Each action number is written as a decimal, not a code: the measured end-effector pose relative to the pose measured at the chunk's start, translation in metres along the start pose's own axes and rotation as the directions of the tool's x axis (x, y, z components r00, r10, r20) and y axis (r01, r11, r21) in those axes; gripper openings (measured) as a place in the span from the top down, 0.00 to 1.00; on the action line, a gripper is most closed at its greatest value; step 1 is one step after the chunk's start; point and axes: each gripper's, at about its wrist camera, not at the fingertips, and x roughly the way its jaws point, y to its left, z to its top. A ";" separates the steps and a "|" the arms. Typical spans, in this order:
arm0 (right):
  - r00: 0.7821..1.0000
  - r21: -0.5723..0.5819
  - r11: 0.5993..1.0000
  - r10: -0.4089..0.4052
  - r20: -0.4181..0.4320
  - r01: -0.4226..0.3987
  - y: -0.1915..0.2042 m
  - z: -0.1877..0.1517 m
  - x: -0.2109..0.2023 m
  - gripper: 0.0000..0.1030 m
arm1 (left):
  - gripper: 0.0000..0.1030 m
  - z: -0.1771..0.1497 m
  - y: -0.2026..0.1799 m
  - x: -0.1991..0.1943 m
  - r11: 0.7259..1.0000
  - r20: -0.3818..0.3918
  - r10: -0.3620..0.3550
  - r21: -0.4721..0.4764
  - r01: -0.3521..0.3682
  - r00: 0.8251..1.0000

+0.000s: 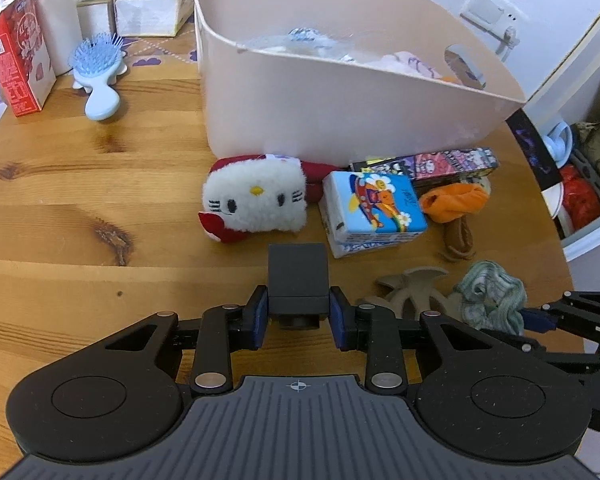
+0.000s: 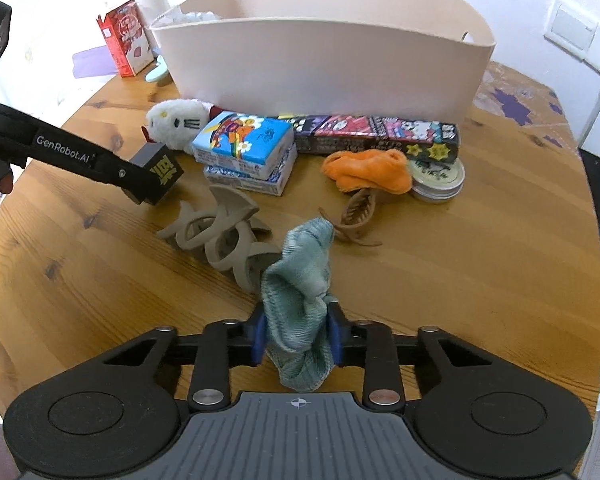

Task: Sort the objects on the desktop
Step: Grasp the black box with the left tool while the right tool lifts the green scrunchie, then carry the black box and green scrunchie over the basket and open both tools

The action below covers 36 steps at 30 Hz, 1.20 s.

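Observation:
My left gripper is shut on a small black box, held above the wooden table; the same black box shows in the right wrist view between that gripper's fingers. My right gripper is shut on a pale green scrunchie, also seen at the left view's right side as a green scrunchie. A beige bin stands behind. Before it lie a white cat plush, a blue tissue pack, an orange scrunchie and a grey hair claw.
A red carton and a blue hairbrush sit at the far left. A long printed box, a round tin and a brown hair claw lie right of centre. A tissue box stands behind the bin.

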 end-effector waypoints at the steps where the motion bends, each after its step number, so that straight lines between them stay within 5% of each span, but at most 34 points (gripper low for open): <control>1: 1.000 0.000 1.000 -0.002 0.008 0.002 0.000 0.001 -0.003 0.76 | 0.69 0.000 -0.001 -0.003 1.000 0.003 -0.005 0.002 0.005 1.000; 19: 0.975 -0.042 0.995 -0.078 0.210 0.089 -0.024 0.053 -0.064 0.80 | 0.69 0.026 -0.010 -0.072 0.998 0.164 -0.066 0.024 0.063 0.984; 36: 0.931 -0.050 0.986 -0.135 0.340 0.161 -0.055 0.111 -0.074 0.80 | 0.69 0.088 -0.024 -0.078 0.997 0.268 -0.007 0.078 -0.014 0.963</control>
